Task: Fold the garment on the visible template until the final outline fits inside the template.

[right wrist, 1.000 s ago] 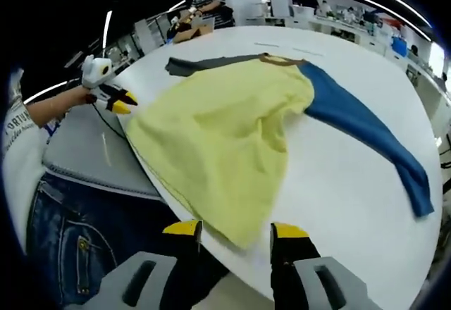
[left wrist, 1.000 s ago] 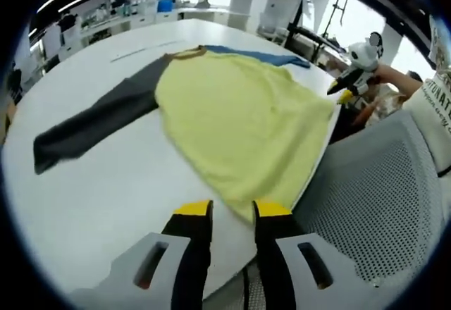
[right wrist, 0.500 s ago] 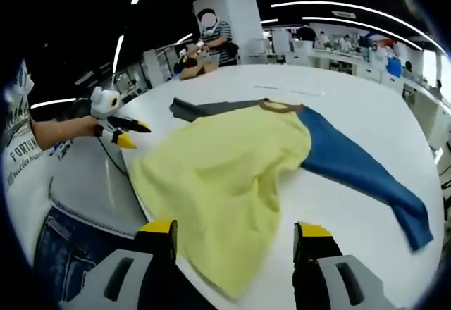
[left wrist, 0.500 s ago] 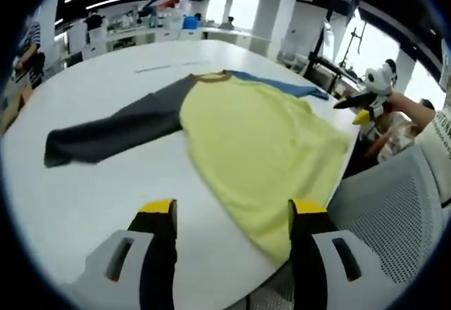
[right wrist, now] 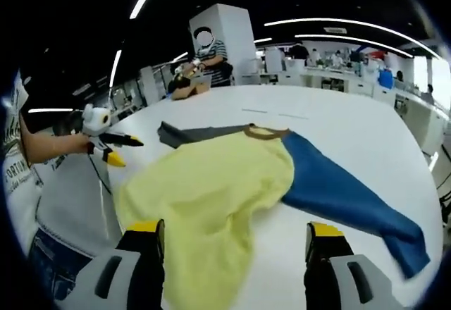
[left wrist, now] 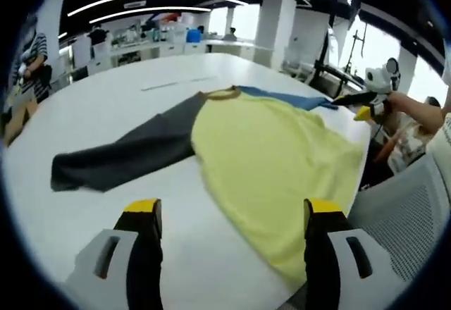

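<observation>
— Which step are they on, do you reckon?

— Right at the start, I'd say. The yellow-bodied long-sleeved shirt with 1 dark grey sleeve and 1 blue sleeve (left wrist: pixel 268 148) is lying spread flat on the round white table (left wrist: pixel 84 113), and no fold is in it yet. Both tools are hanging above the near hem with nothing between their jaws.

— Open, both of them?

— Wide open. The left gripper (left wrist: pixel 232 215) is holding its 2 yellow-tipped jaws far apart, and the right gripper (right wrist: pixel 236 236) is doing the same.

— And where is the shirt lying from each tool?

— Ahead of the left gripper and a bit to its right, the grey sleeve (left wrist: pixel 120 156) stretching off to its left. From the right gripper, the yellow body (right wrist: pixel 204 187) is sitting just ahead and left, the blue sleeve (right wrist: pixel 352 204) running away to its right. I can't make out any template outline on the tabletop.

— So what is the next move calling for?

— Probably coming down and pinching cloth, a sleeve or a hem corner, then carrying it in over the yellow body.
</observation>
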Demonstrator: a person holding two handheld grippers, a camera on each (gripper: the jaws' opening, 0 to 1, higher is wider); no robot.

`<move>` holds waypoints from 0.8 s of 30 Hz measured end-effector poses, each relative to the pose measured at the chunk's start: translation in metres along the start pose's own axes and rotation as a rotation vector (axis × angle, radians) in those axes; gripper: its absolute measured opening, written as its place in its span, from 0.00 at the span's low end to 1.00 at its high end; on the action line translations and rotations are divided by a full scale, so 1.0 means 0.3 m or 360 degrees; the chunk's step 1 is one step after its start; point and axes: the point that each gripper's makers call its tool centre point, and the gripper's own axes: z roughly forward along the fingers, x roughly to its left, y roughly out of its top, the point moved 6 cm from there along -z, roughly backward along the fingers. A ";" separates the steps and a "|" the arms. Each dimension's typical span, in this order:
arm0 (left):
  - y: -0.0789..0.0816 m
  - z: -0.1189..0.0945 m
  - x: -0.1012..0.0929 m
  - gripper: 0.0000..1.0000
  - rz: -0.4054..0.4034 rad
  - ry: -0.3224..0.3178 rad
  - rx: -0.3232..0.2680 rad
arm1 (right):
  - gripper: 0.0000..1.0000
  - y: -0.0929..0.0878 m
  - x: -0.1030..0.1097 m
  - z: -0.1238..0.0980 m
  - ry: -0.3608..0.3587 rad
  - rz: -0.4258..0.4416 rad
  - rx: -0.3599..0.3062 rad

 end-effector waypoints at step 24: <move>0.086 0.102 0.158 0.52 0.0081 0.0172 -0.0074 | 0.47 0.043 -0.184 0.133 -0.0152 -0.0142 0.0044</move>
